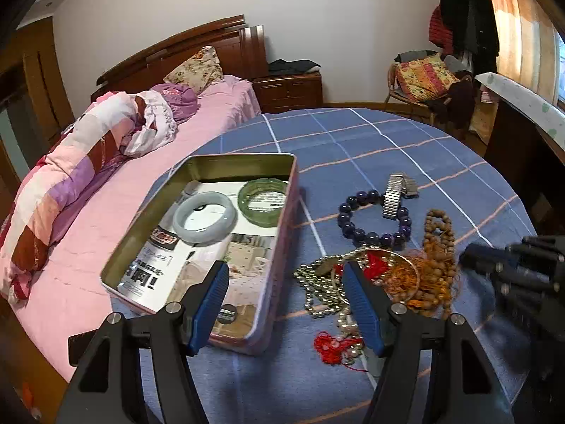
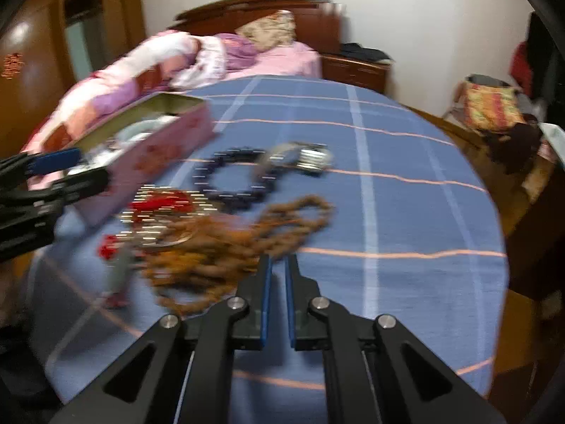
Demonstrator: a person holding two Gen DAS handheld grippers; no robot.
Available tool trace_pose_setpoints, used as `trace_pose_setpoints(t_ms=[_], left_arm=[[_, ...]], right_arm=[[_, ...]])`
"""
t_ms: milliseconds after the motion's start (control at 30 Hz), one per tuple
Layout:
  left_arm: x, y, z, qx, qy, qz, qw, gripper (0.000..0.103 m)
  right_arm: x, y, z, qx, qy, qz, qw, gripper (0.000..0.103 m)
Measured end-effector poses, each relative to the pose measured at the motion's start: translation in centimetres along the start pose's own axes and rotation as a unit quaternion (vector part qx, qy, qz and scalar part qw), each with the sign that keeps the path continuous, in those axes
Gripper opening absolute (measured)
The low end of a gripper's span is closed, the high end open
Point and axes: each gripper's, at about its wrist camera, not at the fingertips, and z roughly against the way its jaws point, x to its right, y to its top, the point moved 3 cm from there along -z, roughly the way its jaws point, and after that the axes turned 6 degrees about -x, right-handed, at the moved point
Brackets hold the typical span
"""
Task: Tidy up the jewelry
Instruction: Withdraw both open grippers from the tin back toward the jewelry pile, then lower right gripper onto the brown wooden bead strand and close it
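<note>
bedroom setting, with a pink bed (image 1: 219,106) sitting at the far left and a round table under a blue checked cloth (image 1: 406,148) filling the middle. an open tin box (image 1: 247,157) is lying on the left of the table, already holding a pale bangle (image 1: 204,217) and a green bangle (image 1: 263,196). to its right, loose jewelry is waiting: a dark bead bracelet (image 1: 370,221), a metal watch band (image 1: 393,196) lying across it, brown prayer beads (image 1: 438,247), and a tangled pile of silver chain (image 1: 317,289) with red tassels.

the left gripper (image 1: 286,275) is hanging released, fingers spread wide, between the box's near right corner and the tangle. the right gripper (image 2: 279,261) is sitting nearly clenched on nothing, tips at the near edge of the brown beads.

sorting looks partly done; the next move probably calls for pinching one strand free of the tangle without dragging the rest.

the right view is blurring with motion, so the pile's pieces are hard to separate there, and the left gripper's finger is hiding part of the tangle.
</note>
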Motion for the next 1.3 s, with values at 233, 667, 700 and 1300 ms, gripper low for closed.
trace_pose_setpoints(t_ms=[233, 667, 700, 1300], left_arm=[[1.0, -0.4, -0.6, -0.013, -0.027, -0.005, 0.9995, 0.067], [1.9, -0.3, 0.1, -0.002, -0.025, -0.025, 0.9994, 0.068], [1.9, -0.2, 0.4, 0.004, -0.023, -0.025, 0.9994, 0.069], [2.1, -0.3, -0.3, -0.002, -0.031, -0.025, 0.9992, 0.078]], right_arm=[[2.0, 0.0, -0.2, -0.01, -0.017, -0.019, 1.0, 0.011], [0.9, 0.3, 0.9, 0.016, 0.006, -0.009, 1.0, 0.059], [0.8, 0.4, 1.0, 0.018, 0.013, -0.01, 1.0, 0.06], [-3.4, 0.8, -0.9, -0.015, 0.088, 0.05, 0.995, 0.011]])
